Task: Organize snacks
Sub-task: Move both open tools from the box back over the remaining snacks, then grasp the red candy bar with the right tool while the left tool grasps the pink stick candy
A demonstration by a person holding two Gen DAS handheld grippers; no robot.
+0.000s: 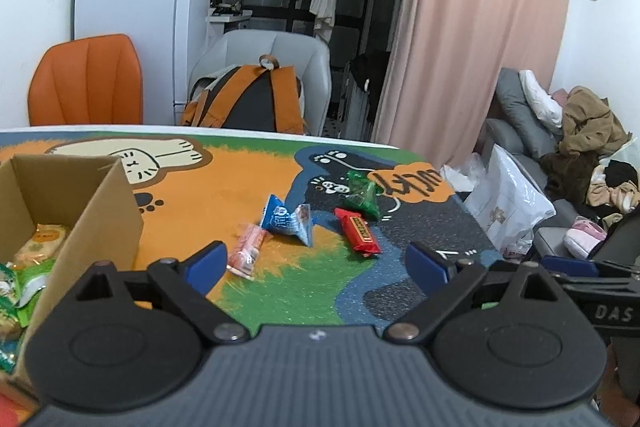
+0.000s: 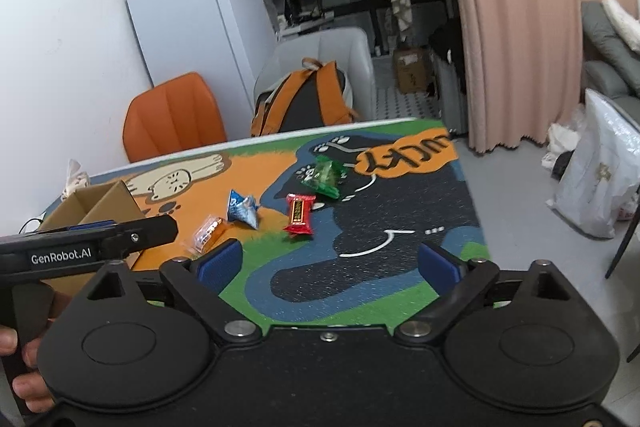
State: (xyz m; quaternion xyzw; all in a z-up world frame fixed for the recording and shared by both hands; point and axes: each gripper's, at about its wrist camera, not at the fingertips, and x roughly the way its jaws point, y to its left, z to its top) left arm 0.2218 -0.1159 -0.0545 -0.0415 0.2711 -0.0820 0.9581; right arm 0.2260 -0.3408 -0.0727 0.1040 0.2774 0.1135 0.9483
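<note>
Several snacks lie on the cartoon table mat (image 1: 248, 187): an orange-pink packet (image 1: 246, 253), a blue packet (image 1: 286, 217), a red bar (image 1: 358, 231) and a green packet (image 1: 362, 193). They also show in the right wrist view: the orange-pink packet (image 2: 206, 233), the blue packet (image 2: 242, 207), the red bar (image 2: 299, 214) and the green packet (image 2: 324, 175). A cardboard box (image 1: 100, 203) at the left holds several snacks (image 1: 40, 241). My left gripper (image 1: 316, 263) is open and empty, just before the snacks. My right gripper (image 2: 330, 261) is open and empty, above the mat's near part.
The left gripper's body (image 2: 100, 239) reaches in front of the box (image 2: 100, 205) in the right wrist view. An orange chair (image 1: 86, 81) and a grey chair with a backpack (image 1: 248, 99) stand behind the table. The table's right edge (image 2: 472, 187) drops to the floor.
</note>
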